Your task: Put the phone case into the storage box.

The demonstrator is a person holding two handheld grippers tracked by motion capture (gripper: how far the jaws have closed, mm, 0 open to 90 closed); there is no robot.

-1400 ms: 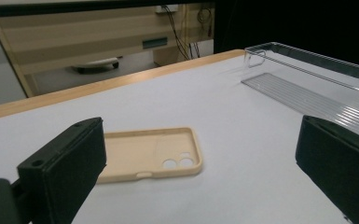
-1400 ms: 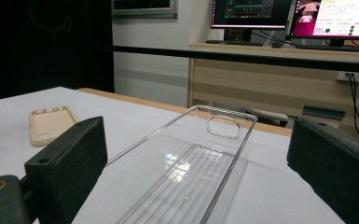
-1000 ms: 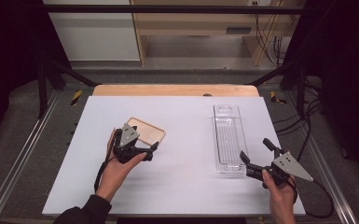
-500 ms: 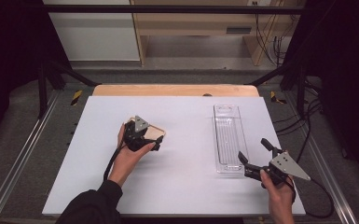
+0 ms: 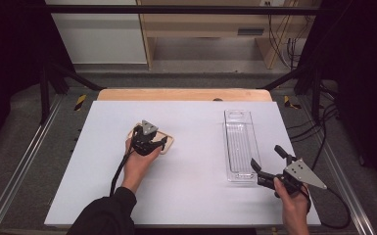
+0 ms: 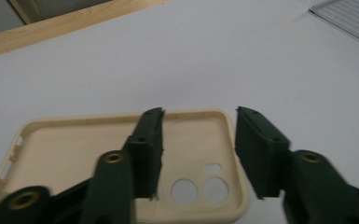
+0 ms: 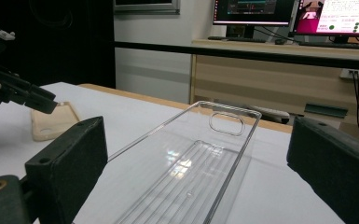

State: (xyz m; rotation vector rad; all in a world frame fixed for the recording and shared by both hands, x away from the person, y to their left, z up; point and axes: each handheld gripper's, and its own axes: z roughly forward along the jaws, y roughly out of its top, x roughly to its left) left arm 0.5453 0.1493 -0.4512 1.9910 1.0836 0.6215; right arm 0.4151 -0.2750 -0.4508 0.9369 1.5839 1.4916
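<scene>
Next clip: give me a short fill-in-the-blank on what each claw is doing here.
1. The left claw straddles one edge of a cream phone ____.
2. The right claw faces a clear ____ with its jaws wide open.
3. The case lies with its ____ side up.

Missing words: case; tray; inner

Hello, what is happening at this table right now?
A person holds a gripper in each hand. The left gripper is down over a cream-coloured soft phone case on the white table. Its jaws have just been closing, one inside the case and one outside its short end wall, with a gap left. The right gripper waits open beside a clear plastic tray.
</scene>
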